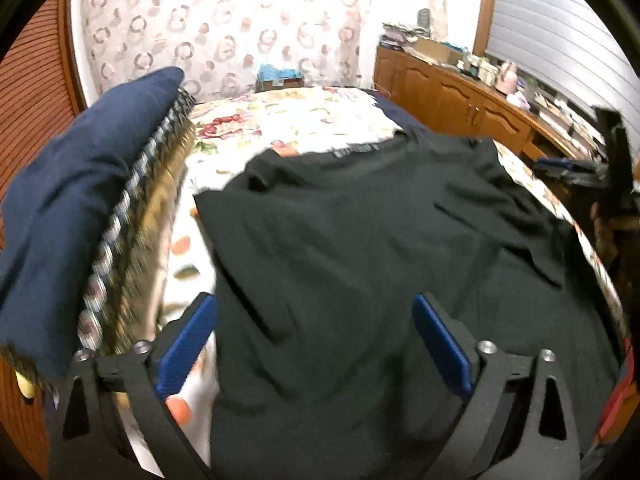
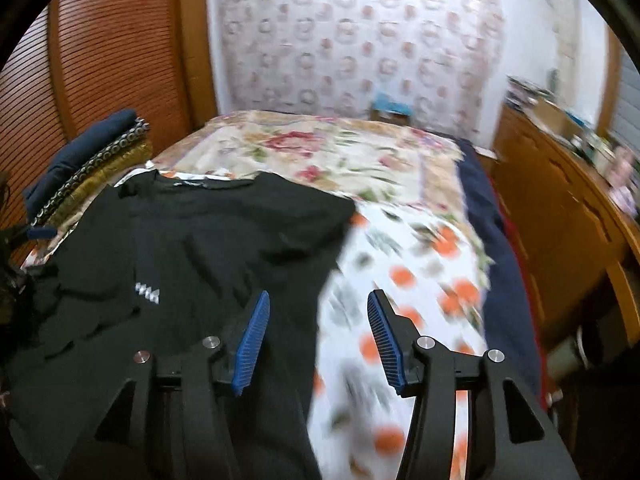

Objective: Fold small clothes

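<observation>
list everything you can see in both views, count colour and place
shirt: one, black, spread flat on the bed
bedspread: one, white with floral and orange print, covering the bed
stack of folded clothes: one, navy on top, patterned and gold layers under it, left of the shirt
cabinet: one, brown wood, right of the bed, cluttered top
box: one, blue, beyond the bed by the wall
left gripper: one, black with blue pads, open over the shirt
right gripper: one, black with blue pads, open over the shirt's edge

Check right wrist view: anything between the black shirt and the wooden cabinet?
Yes: patterned bedspread, then a navy sheet edge. The black shirt stops short of the cabinet.
</observation>
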`<state>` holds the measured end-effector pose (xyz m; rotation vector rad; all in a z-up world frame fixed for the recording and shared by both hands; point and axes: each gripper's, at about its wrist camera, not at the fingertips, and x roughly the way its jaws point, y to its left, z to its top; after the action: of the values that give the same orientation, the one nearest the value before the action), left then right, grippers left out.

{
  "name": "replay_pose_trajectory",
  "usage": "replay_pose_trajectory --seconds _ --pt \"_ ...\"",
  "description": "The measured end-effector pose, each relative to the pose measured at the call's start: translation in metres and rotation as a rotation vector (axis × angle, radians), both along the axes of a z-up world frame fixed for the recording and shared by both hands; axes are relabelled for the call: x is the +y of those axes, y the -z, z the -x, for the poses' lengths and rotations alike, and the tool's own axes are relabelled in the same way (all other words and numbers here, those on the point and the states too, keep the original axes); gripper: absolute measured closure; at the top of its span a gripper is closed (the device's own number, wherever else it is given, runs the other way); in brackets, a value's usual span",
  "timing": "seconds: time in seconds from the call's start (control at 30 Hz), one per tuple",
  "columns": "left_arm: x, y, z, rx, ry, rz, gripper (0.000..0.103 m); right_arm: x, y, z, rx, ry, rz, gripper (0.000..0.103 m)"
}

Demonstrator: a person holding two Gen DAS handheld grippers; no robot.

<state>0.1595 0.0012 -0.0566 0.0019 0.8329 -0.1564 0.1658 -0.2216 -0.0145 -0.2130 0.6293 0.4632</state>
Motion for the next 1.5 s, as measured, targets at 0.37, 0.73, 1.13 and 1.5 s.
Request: replay_pose_trajectory --seconds 0.37,0.73,1.13,1.5 --pt "0.011 0.014 -0.057 0.088 -0.114 -0.037 0.034 0.024 0.026 -0.058 0.066 -0.007 0.066 0.049" --pt "0.019 0.027 -0.079 0.152 -0.135 -0.025 0.034 0.024 0.02 -0.06 0.077 0.005 0.042 0.039" --pt "0.034 0.011 -0.077 0.076 -0.113 0.033 0.092 0.022 0.023 -0.064 0.079 0.019 0.045 0.031" --pt "0.042 -0.013 -0.072 -0.005 -0.132 0.016 0.092 0.02 0.023 -0.065 0.078 0.02 0.045 0.029"
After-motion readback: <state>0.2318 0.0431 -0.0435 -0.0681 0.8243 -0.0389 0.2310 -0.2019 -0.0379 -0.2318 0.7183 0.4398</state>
